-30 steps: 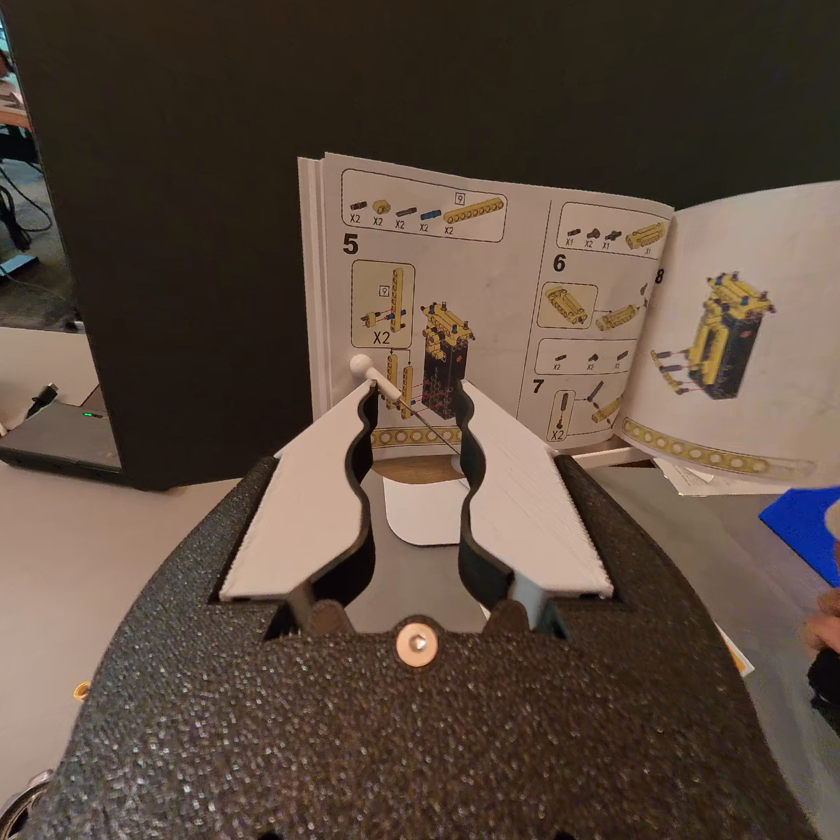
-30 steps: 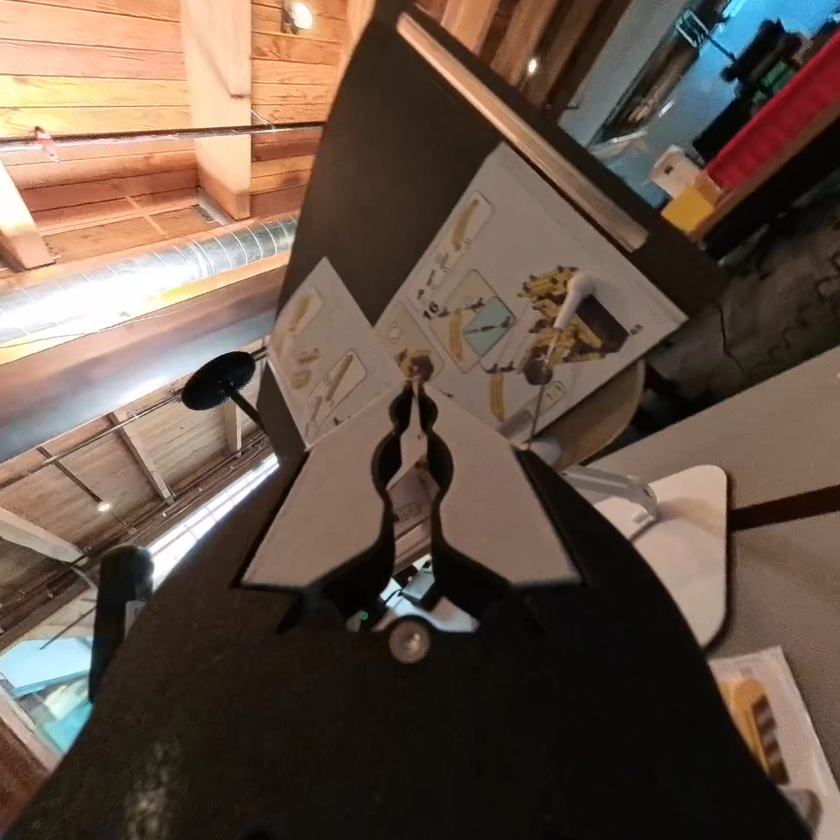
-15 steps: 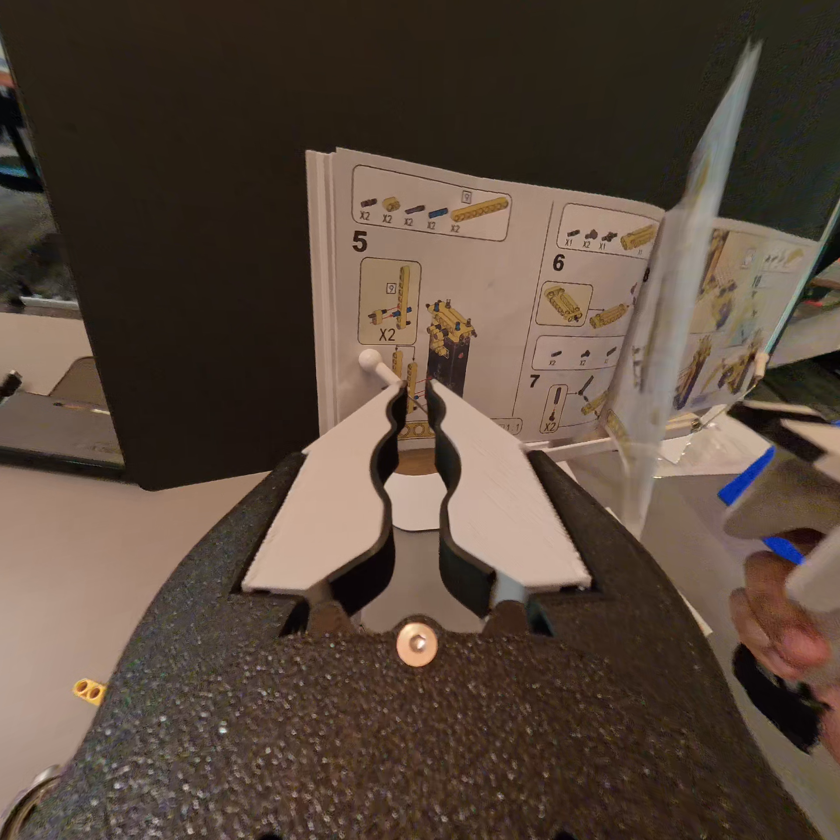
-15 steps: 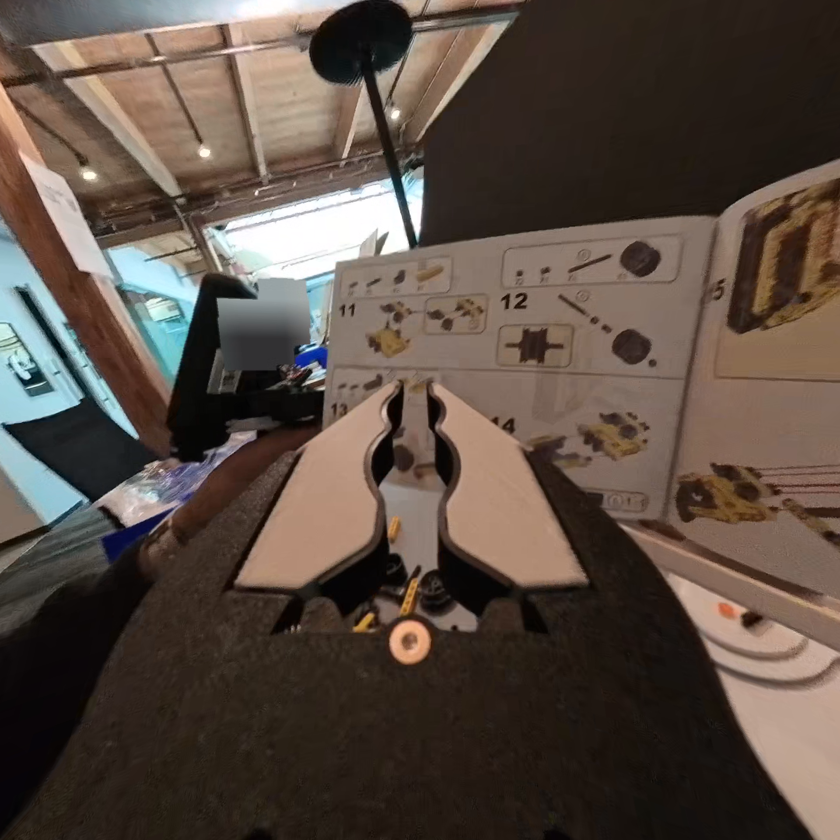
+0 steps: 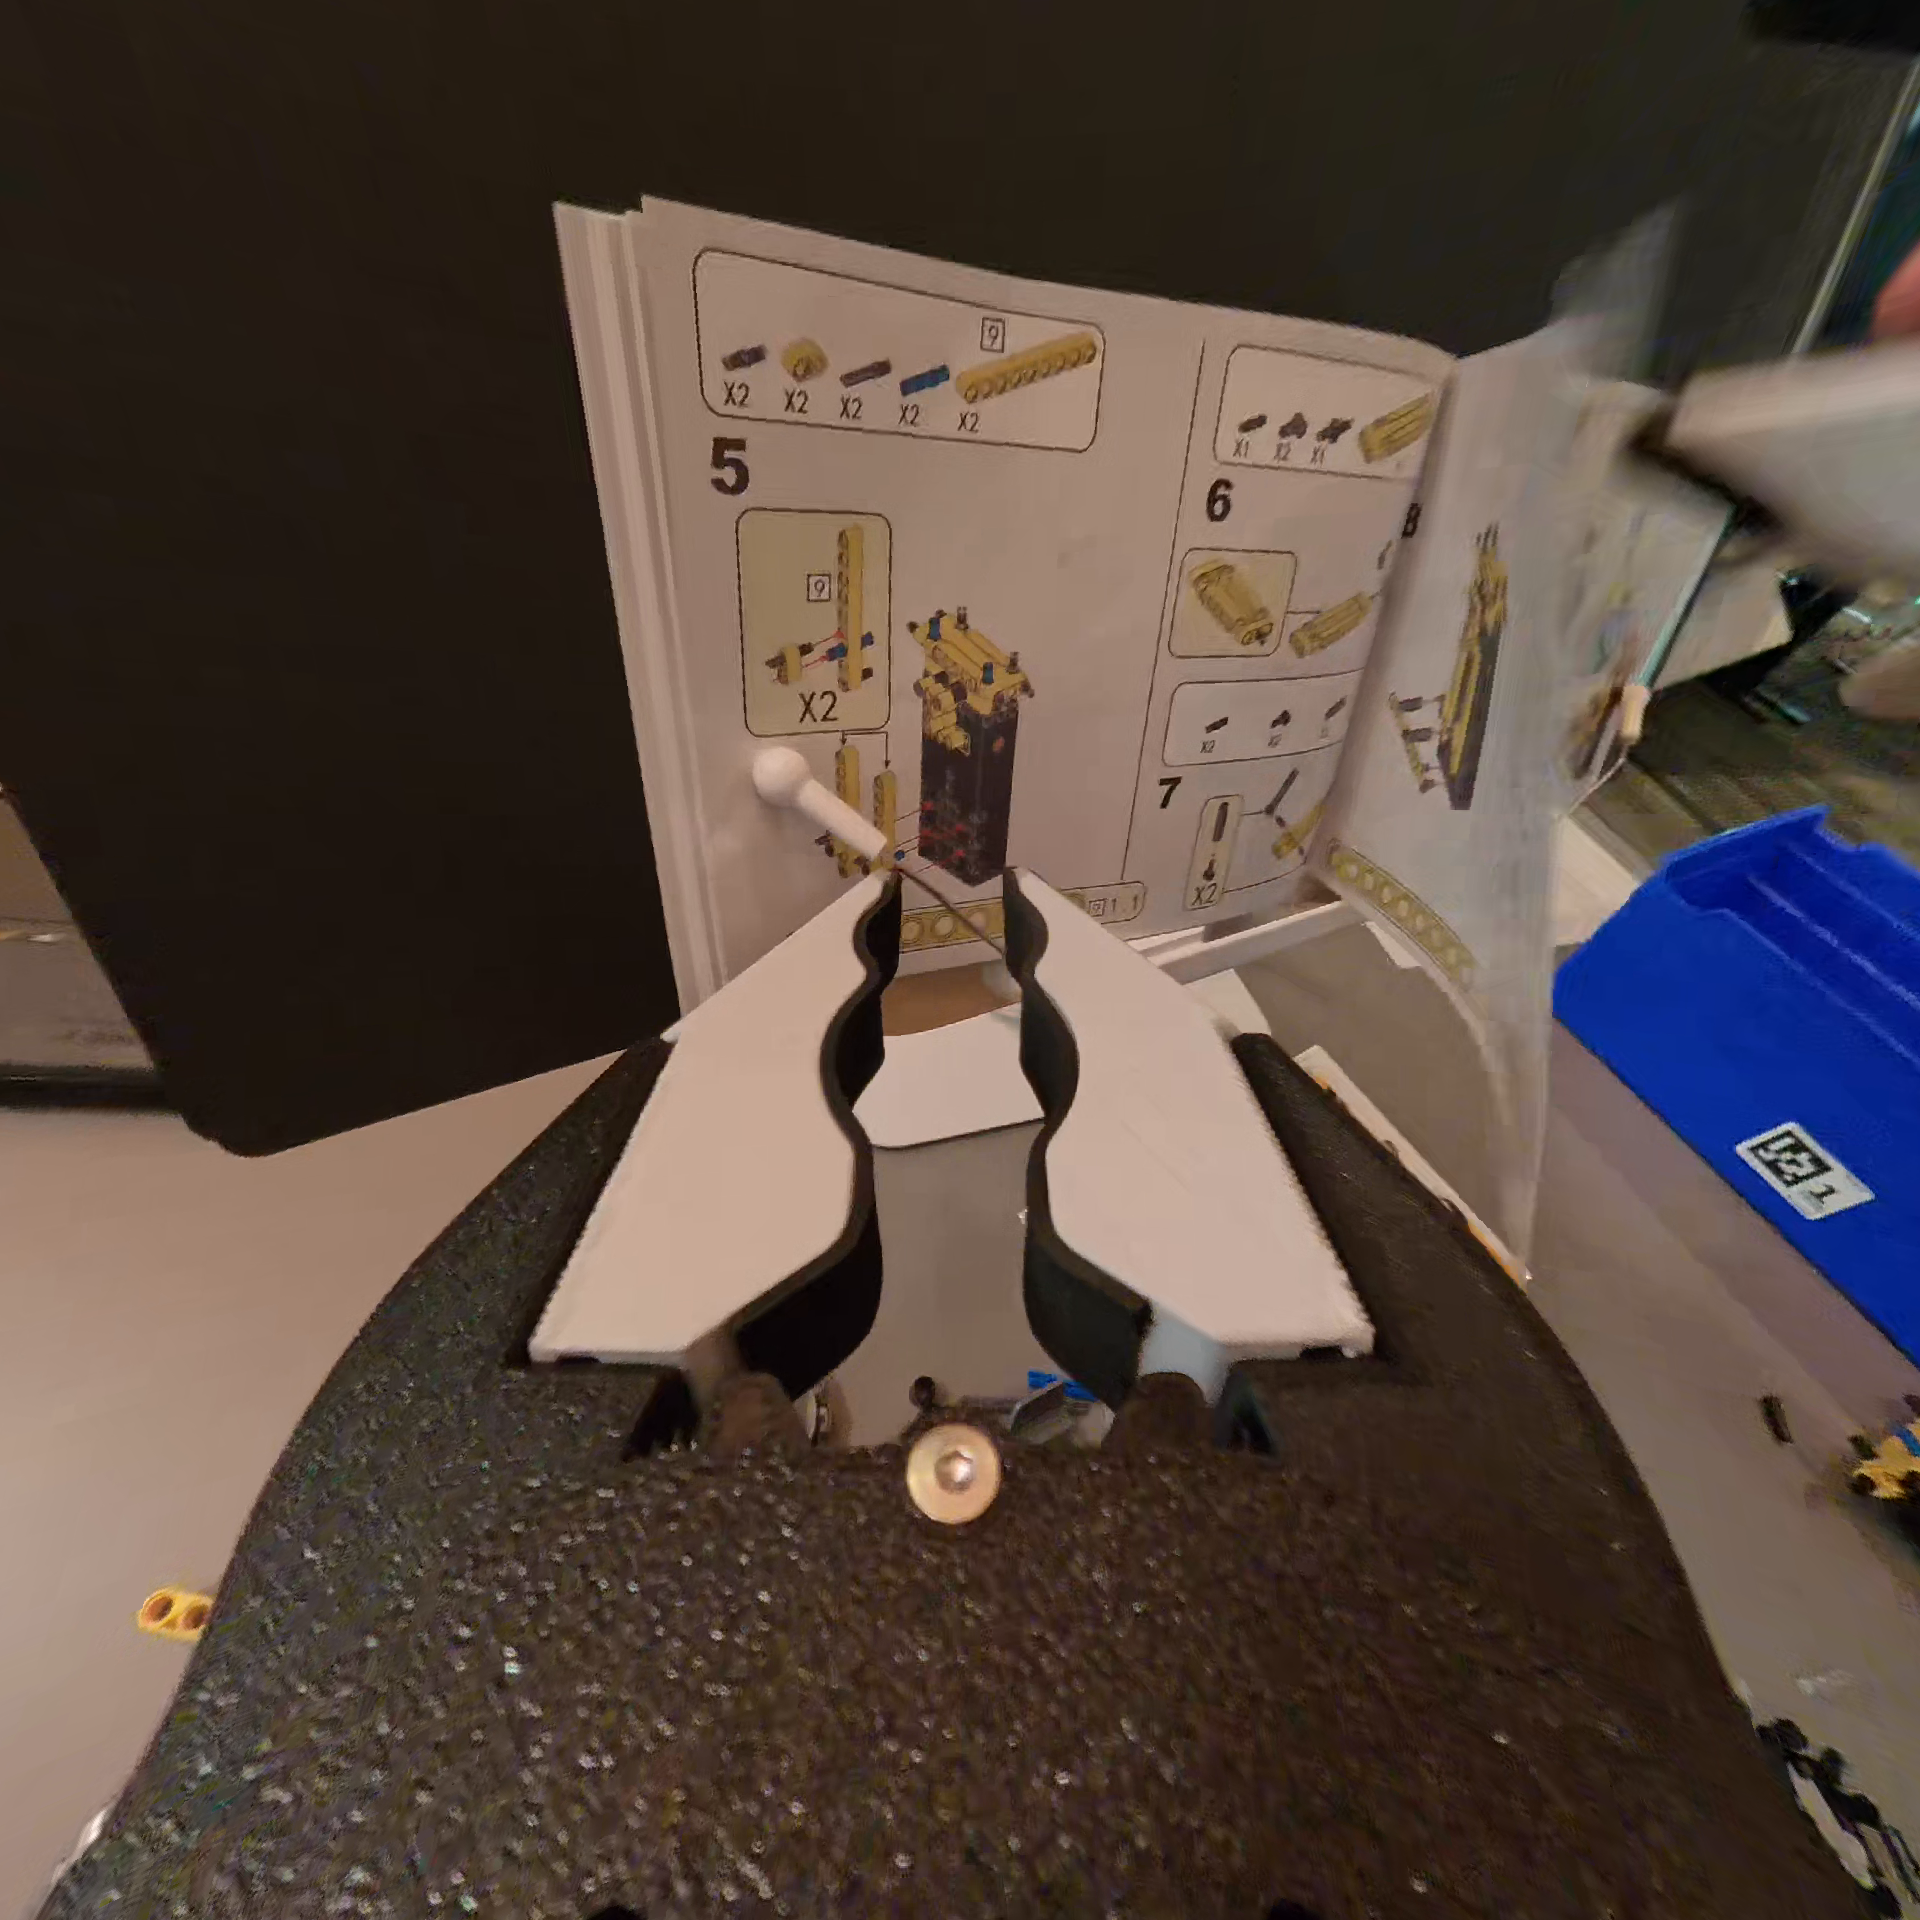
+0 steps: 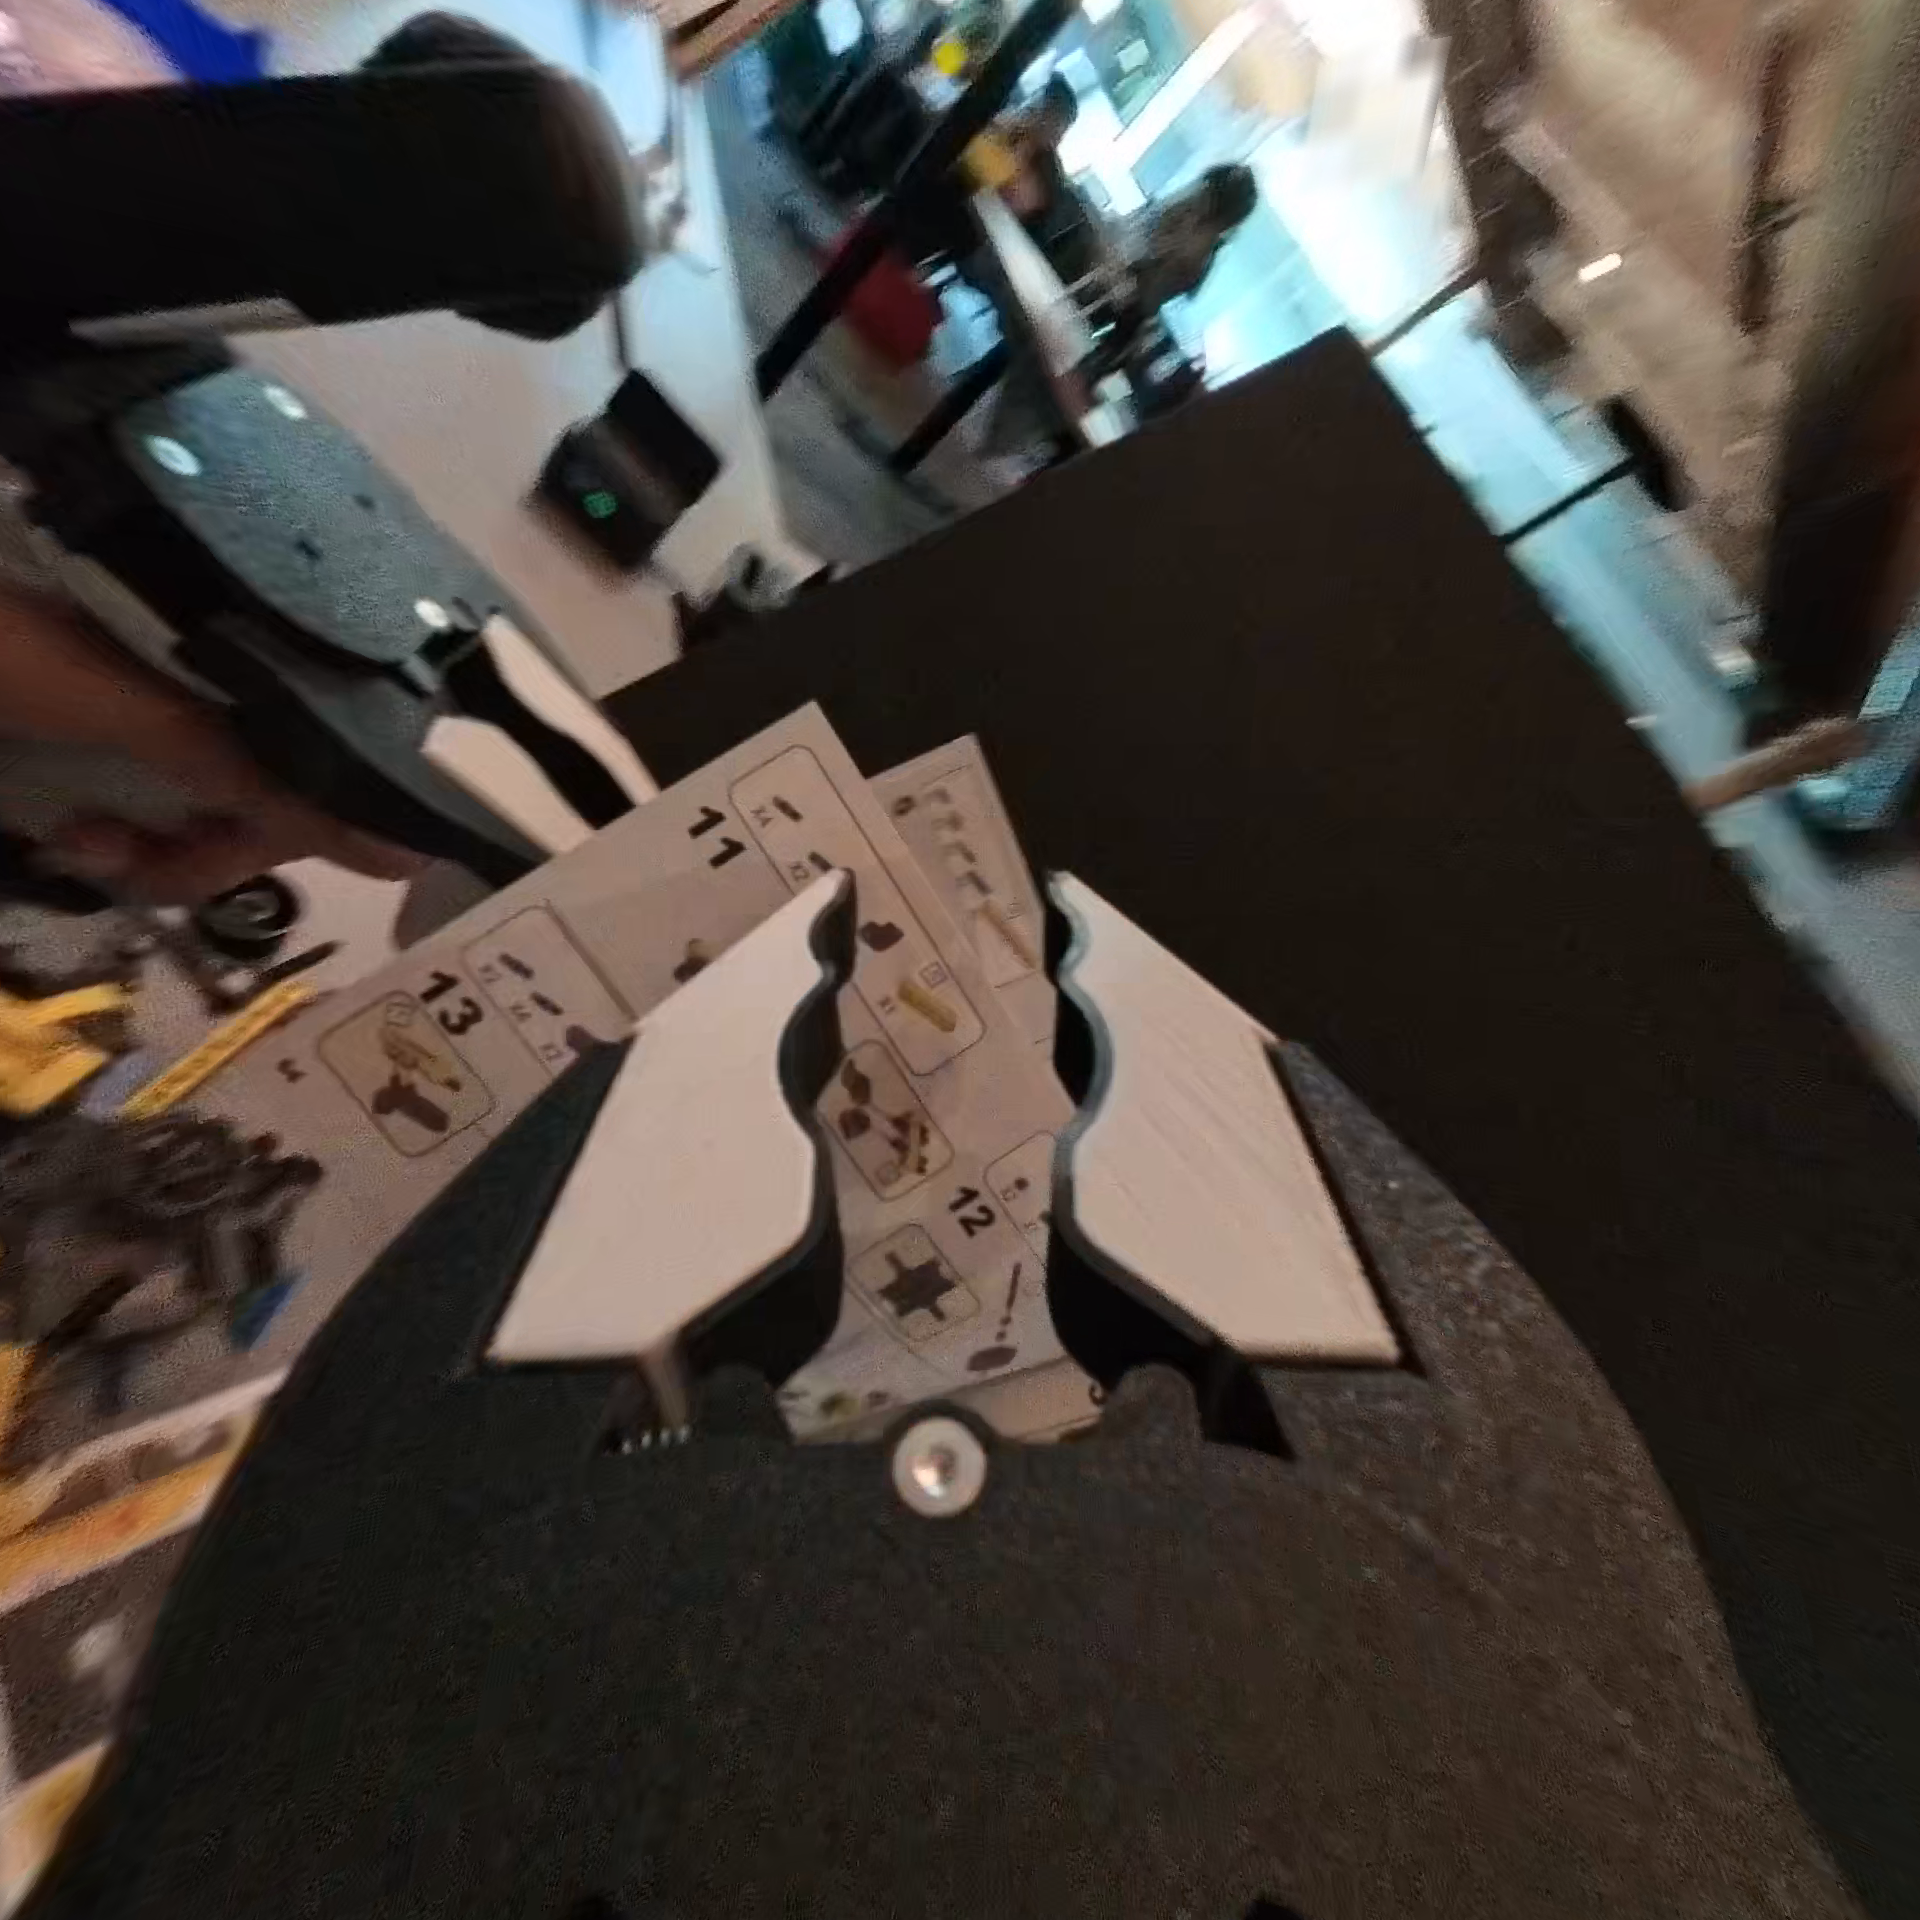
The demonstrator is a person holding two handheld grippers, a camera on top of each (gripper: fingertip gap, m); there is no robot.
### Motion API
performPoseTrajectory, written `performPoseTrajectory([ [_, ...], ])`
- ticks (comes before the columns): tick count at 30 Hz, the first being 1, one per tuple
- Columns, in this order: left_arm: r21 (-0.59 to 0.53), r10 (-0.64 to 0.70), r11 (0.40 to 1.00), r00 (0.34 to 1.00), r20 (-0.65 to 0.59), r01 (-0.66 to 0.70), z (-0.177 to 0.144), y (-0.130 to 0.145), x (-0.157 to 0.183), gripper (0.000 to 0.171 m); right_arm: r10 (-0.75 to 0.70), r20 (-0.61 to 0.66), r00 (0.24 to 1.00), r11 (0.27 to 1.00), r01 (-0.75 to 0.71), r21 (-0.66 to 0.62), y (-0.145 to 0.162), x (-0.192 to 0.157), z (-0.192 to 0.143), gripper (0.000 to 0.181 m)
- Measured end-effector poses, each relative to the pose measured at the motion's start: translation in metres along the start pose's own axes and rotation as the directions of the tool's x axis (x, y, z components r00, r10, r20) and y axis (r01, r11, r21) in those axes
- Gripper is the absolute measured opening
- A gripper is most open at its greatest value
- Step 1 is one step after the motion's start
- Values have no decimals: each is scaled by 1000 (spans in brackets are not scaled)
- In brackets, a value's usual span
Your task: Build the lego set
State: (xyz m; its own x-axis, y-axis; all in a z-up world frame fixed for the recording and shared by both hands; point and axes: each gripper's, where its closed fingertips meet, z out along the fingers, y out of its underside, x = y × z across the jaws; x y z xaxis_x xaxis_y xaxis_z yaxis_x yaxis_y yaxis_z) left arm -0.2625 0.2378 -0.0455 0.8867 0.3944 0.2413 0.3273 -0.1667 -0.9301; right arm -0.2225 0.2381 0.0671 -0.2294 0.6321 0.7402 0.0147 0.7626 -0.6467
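An open instruction booklet [image 5: 1039,582] stands on a white stand [image 5: 966,1091] against a black board [image 5: 312,520]. My left gripper [image 5: 951,894] is open and empty, its tips just in front of the booklet's lower edge, beside a white ball-tipped page pin [image 5: 779,774]. A loose page [image 5: 1475,727] stands up at the booklet's right side. My right gripper [image 6: 951,894] is open over a page [image 6: 644,997] of the booklet, which shows through the gap between the jaws. One of its fingers [image 5: 1808,457] shows blurred in the left wrist view.
A blue bin [image 5: 1766,1008] sits to the right of the booklet. Loose yellow and black parts [image 6: 135,1174] lie on the table, and a yellow brick [image 5: 171,1610] lies at the left. A person's dark sleeve [image 6: 312,187] and the left gripper's fingers [image 6: 499,769] are beyond the page.
My right gripper was shut on a page and swung it over; now its jaws are open. My left gripper has moved closer to the booklet and its jaws have widened a little.
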Motion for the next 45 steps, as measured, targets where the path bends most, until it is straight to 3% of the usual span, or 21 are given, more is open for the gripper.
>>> performPoseTrajectory([
  [2,-9,7,1000,1000,-6,-7,-1,0,1,22,43,173,984,997,-32,-69,-3,2,2,43],
  [5,-3,18,1000,1000,-2,-18,-2,-2,1,22,46,258,965,998,-33,-54,-16,24,1,50],
  [8,5,8,1000,1000,-13,-8,-4,-4,1,22,199,509,837,958,-57,-281,0,0,-8,50],
  [12,2,1,1000,1000,-17,-1,-4,-3,0,22,457,584,671,809,-41,-586,18,-25,-25,50],
  [14,-4,-3,1000,1000,-20,3,-3,-2,0,22,484,581,655,768,1,-641,27,-32,-31,51],
  [17,11,0,1000,1000,-25,0,-5,-6,2,22,403,551,730,788,28,-614,37,-28,-24,49],
  [21,70,19,997,997,-72,-14,-14,-19,15,22,388,510,767,844,-73,-532,30,-17,-11,42],
  [27,165,19,985,938,-345,40,-43,-43,64,25,395,456,798,890,-208,-406,19,1,10,37],
  [32,173,-73,956,761,-644,238,-85,-68,84,30,383,448,808,898,-211,-386,25,-2,13,37],
  [35,156,-52,958,683,-729,240,-98,-68,90,35,386,445,808,897,-217,-384,28,-4,16,37],
  [39,134,12,985,732,-681,108,-83,-48,101,57,393,445,805,894,-222,-388,31,-6,18,37],
  [42,117,-2,991,867,-498,69,-52,-40,85,56,398,455,797,886,-204,-417,33,-8,14,37],
  [43,123,0,990,884,-467,65,-47,-38,81,36,399,459,794,883,-196,-427,33,-8,11,38],
  [44,128,13,990,877,-480,55,-47,-36,82,3,401,464,790,880,-191,-435,33,-8,8,38],
  [45,137,25,989,856,-516,53,-49,-36,86,0,408,475,780,877,-189,-442,31,-9,3,38],
])
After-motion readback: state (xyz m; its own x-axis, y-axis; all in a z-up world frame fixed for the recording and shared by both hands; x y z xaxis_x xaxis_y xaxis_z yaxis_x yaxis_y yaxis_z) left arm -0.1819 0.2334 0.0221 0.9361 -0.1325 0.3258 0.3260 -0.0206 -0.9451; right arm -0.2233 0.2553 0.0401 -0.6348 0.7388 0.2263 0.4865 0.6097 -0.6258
